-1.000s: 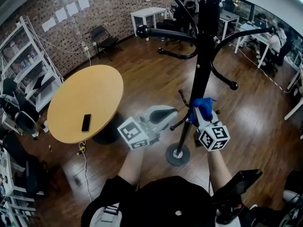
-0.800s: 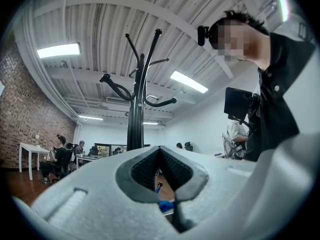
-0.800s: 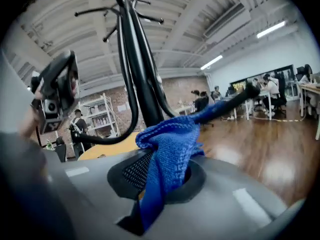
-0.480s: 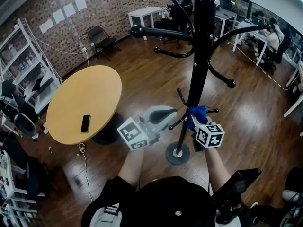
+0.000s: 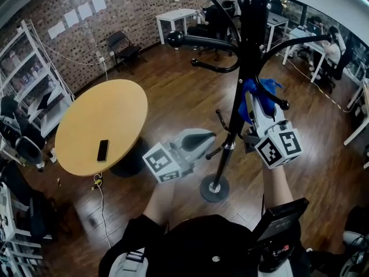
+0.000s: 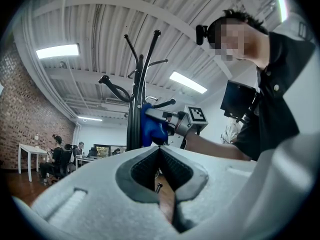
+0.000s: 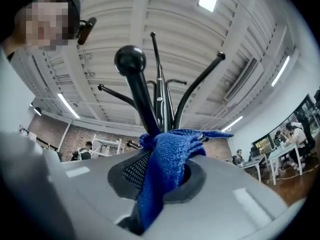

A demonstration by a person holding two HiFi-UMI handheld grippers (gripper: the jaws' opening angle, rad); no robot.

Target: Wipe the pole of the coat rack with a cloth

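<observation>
The black coat rack pole (image 5: 241,97) rises from its round base (image 5: 214,188) on the wood floor. My right gripper (image 5: 254,100) is shut on a blue cloth (image 5: 259,94) and presses it against the pole's right side, just below the big curved arms. In the right gripper view the cloth (image 7: 167,169) bunches between the jaws, with the pole (image 7: 160,104) right behind it. My left gripper (image 5: 206,137) hangs left of the lower pole, shut and holding nothing. The left gripper view shows the pole (image 6: 133,119) and the cloth (image 6: 150,126).
Curved rack arms with ball ends (image 5: 175,38) stick out left and right near my right gripper. A round wooden table (image 5: 86,120) with a phone (image 5: 102,150) stands to the left, shelving (image 5: 34,85) beyond it. People sit at desks (image 5: 331,45) at the back right.
My right gripper dipped slightly, then slid the cloth well up the pole, from near the small lower hooks to just under the big arms. The left gripper stayed put.
</observation>
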